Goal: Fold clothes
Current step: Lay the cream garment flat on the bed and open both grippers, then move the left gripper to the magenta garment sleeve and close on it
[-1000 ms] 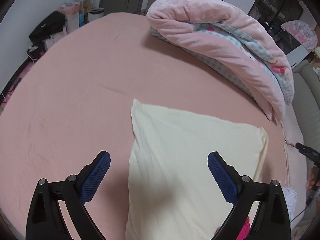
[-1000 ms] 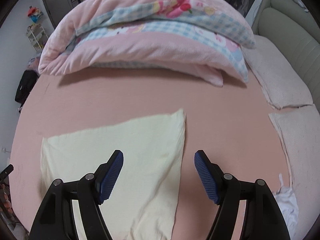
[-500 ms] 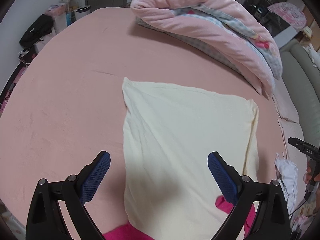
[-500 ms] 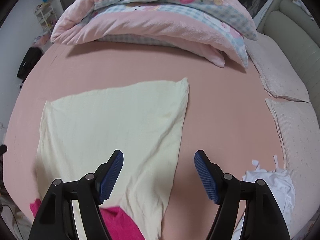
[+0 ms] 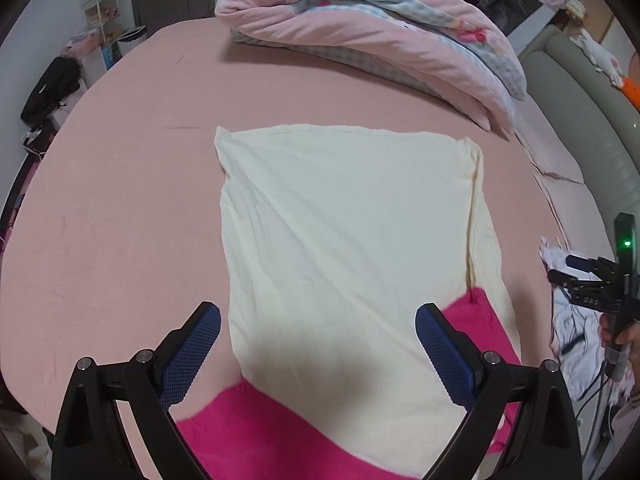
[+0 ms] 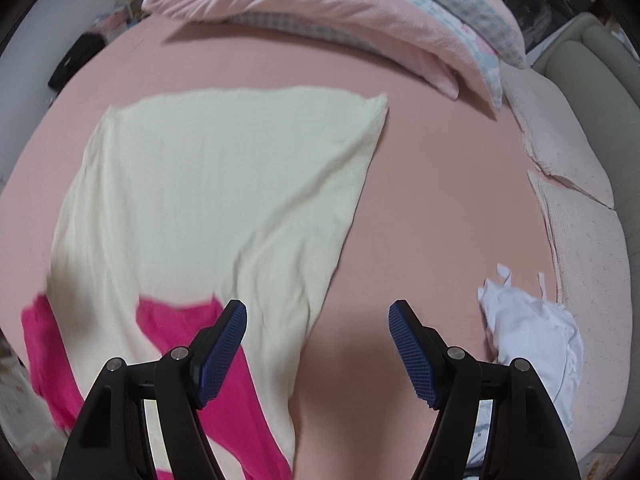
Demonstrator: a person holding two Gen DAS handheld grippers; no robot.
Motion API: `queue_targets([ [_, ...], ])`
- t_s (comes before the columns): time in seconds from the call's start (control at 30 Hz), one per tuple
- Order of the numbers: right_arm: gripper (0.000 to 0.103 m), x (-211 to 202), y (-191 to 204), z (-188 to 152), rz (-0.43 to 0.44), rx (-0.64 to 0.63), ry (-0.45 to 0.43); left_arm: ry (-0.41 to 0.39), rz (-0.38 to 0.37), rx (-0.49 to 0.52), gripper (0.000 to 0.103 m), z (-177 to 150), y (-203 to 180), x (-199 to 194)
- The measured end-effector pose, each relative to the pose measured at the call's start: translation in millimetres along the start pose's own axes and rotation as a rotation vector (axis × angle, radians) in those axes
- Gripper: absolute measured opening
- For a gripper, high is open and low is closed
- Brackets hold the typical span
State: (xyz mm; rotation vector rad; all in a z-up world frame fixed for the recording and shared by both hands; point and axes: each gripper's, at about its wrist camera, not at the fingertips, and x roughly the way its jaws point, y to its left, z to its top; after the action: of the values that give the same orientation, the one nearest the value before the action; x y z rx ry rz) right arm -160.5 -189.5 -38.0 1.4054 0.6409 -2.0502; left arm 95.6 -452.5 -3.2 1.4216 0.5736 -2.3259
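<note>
A pink bed fills both views, with a rolled pink quilt along its far side and two pale pillows at the right edge. A cream garment lies spread flat on the middle of the bed, its near end overlapping a bright pink garment, and a crumpled white cloth sits well apart near the pillows. The left gripper and right gripper both hover above the near edge, jaws spread wide and grasping nothing.
</note>
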Motion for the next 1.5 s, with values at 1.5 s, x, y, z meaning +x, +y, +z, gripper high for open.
queue_targets([
  [1.5,0.073,25,42,-150,0.140,-0.013,-0.063,0.411,-0.365,-0.641,0.099,-122,-132,141],
])
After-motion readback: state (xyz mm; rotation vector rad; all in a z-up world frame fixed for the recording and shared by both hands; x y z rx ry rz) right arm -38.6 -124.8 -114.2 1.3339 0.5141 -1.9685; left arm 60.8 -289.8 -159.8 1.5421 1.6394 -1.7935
